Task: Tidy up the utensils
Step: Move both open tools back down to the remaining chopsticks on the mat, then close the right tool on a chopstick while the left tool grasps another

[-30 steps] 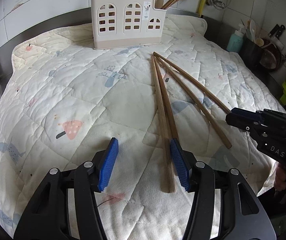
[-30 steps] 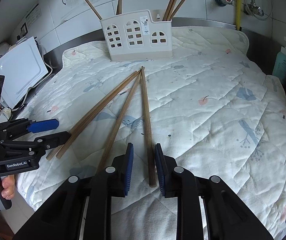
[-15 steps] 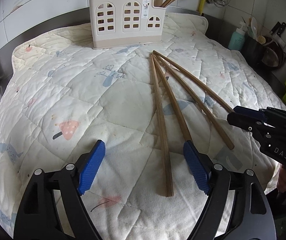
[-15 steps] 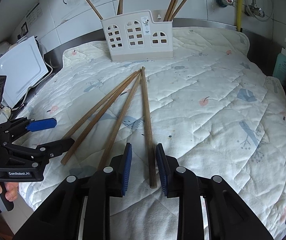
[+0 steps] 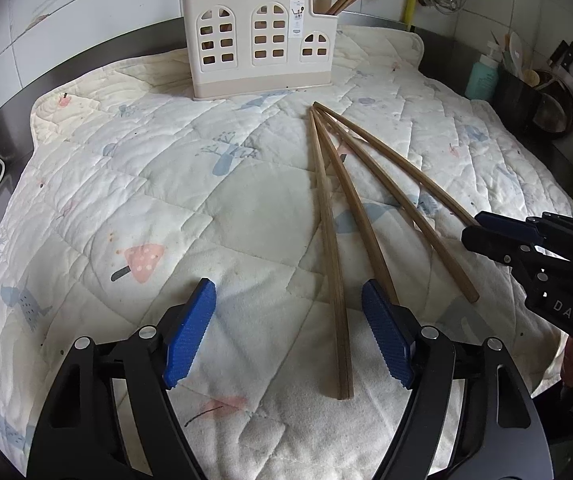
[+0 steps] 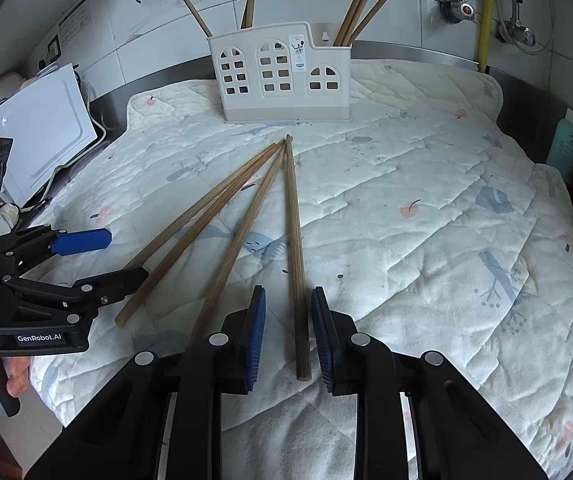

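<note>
Four long wooden chopsticks (image 6: 222,220) are lying fanned out on the quilted mat (image 6: 426,240), their far tips meeting just in front of the white utensil holder (image 6: 284,76), their near ends spreading toward the cameras. More chopsticks are standing upright in the holder's compartments.

From the right wrist view, the right gripper (image 6: 288,332) is hovering low over the mat with its blue pads a narrow gap apart, not clamped. The near end of the rightmost chopstick (image 6: 296,264) is lying between those pads; whether either pad is touching it cannot be told. The next chopstick over is running just outside the left pad and disappearing under that finger.

From the left wrist view, the left gripper (image 5: 286,332) is spread wide, holding nothing. The leftmost chopstick (image 5: 328,248) is ending between its pads, closer to the right-hand pad (image 5: 386,336), and the second chopstick (image 5: 356,216) is running under that pad's tip. The two remaining sticks are lying off to the right, toward the right gripper (image 5: 482,232) at the frame edge.

A teal bottle (image 6: 566,144) is standing beyond the mat's right edge.
</note>
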`<state>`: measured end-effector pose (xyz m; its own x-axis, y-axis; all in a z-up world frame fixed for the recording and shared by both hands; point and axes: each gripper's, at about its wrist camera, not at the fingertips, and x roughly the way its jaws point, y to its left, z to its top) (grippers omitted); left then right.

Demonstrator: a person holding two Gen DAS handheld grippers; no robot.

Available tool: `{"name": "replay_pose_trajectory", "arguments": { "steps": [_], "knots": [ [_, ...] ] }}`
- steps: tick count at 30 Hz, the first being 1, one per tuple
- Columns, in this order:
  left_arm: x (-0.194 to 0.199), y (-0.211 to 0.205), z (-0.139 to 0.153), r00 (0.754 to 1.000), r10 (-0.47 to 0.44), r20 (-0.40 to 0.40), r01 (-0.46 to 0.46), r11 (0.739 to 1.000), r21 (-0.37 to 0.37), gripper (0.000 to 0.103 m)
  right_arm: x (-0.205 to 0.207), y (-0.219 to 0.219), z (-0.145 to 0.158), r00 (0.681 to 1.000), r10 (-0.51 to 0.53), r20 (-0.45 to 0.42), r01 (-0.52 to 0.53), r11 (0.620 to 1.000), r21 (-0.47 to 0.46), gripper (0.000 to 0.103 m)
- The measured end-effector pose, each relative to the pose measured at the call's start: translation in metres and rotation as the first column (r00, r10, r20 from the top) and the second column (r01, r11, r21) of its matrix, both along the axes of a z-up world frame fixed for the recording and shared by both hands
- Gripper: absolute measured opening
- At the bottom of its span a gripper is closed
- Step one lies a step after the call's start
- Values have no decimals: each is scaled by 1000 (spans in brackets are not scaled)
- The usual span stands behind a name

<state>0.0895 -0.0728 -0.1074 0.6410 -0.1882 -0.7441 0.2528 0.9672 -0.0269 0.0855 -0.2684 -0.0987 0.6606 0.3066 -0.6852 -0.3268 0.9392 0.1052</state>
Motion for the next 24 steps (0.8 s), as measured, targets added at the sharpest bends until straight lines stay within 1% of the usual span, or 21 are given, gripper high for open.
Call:
{"name": "replay_pose_trajectory", "arguments": {
  "steps": [2,5,7,9,10,12,14,16,17,19,21,24],
  "knots": [
    [0,2,0,1000,2,0,-2,1000,-13,75,1,1,0,1000,4,3,-4,1000,-8,23],
    [-1,3,2,1000,10,1,-10,1000,-29,72,1,2,0,1000,-3,20,4,999,-46,11],
    [-2,2,3,1000,13,3,-13,999,-35,69,1,-2,0,1000,-4,13,5,1000,-27,10],
    [-3,2,3,1000,9,9,-9,999,-42,60,1,-5,0,1000,-9,12,9,1000,-19,7],
    [-4,1,4,1000,7,10,-7,999,-44,58,1,-5,0,1000,-9,13,10,1000,-19,7],
    [-5,0,5,1000,4,16,-3,999,-49,49,0,-6,0,1000,-9,15,9,1000,-20,7],
    [-6,-2,6,1000,0,20,1,998,-58,42,0,-6,-1,1000,-9,15,9,1000,-19,7],
    [-8,-5,7,1000,-17,23,18,997,-69,35,0,-6,-1,1000,-10,14,10,1000,-17,7],
    [-9,-6,7,999,-25,25,27,997,-68,30,-1,-6,-1,1000,-10,15,10,1000,-16,7],
    [-12,-13,7,998,-53,32,54,997,-55,28,-1,-7,-1,1000,-10,15,11,1000,-14,7],
    [-12,-17,4,998,-55,32,56,998,-35,27,-1,-7,-1,1000,-12,16,12,1000,-11,7],
    [-12,-16,2,999,-45,27,46,998,-52,27,-1,-7,-1,1000,-12,16,12,1000,-10,7]
  ]
}}
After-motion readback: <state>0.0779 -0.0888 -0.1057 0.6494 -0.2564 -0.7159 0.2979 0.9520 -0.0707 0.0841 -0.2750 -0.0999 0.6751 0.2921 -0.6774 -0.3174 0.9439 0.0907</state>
